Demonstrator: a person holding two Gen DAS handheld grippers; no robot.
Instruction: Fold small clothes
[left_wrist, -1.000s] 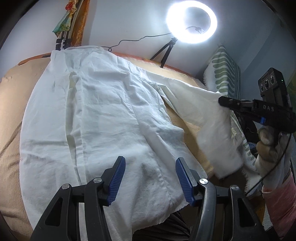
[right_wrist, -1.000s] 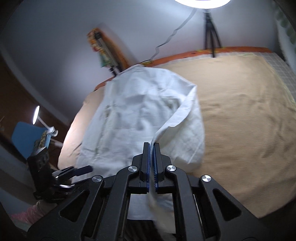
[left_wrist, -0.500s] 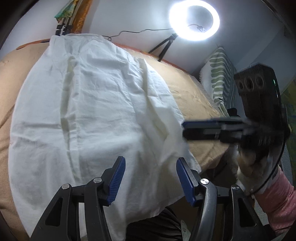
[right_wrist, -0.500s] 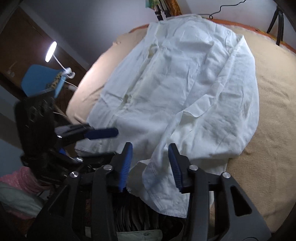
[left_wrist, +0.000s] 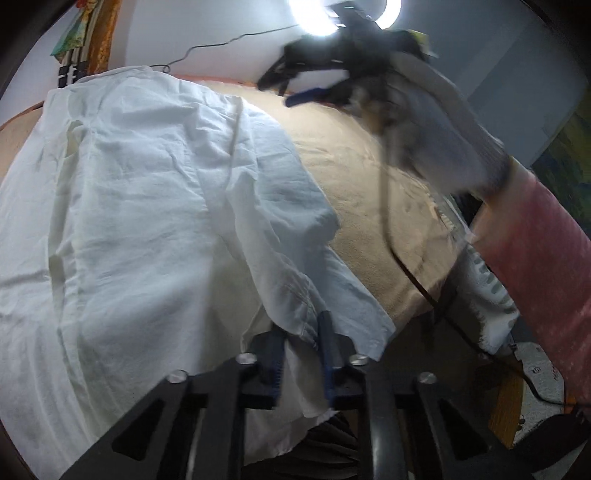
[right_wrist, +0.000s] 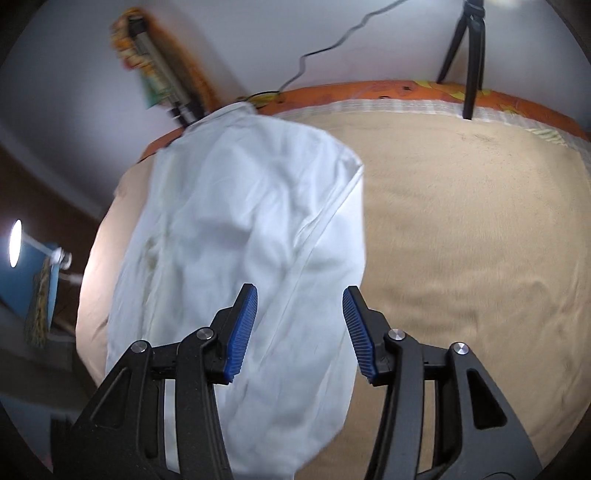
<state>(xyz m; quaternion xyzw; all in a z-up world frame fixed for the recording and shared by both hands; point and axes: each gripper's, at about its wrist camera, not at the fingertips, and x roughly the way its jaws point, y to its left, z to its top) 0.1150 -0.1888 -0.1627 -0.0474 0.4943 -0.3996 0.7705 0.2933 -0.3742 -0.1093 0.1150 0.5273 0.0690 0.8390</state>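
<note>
White cotton garment (left_wrist: 147, 229): lies spread and creased over the tan blanket (left_wrist: 376, 206) of a bed, one side folded in over the body; its near edge hangs past the bed's front.

Left gripper (left_wrist: 301, 354), black frame with blue ribbed pads: jaws closing, nearly together, a fold of the garment's near hem pinched between them.

Right gripper (right_wrist: 299, 328), same make: jaws opening, pads apart, nothing pressed between them; it hangs above the garment's folded side. In the left view it shows blurred at the far edge of the bed, carried by a gloved hand (left_wrist: 436, 122) with a pink sleeve (left_wrist: 535, 266).

Ring light (left_wrist: 343, 14) on a black tripod (right_wrist: 469, 48): stands behind the bed.
</note>
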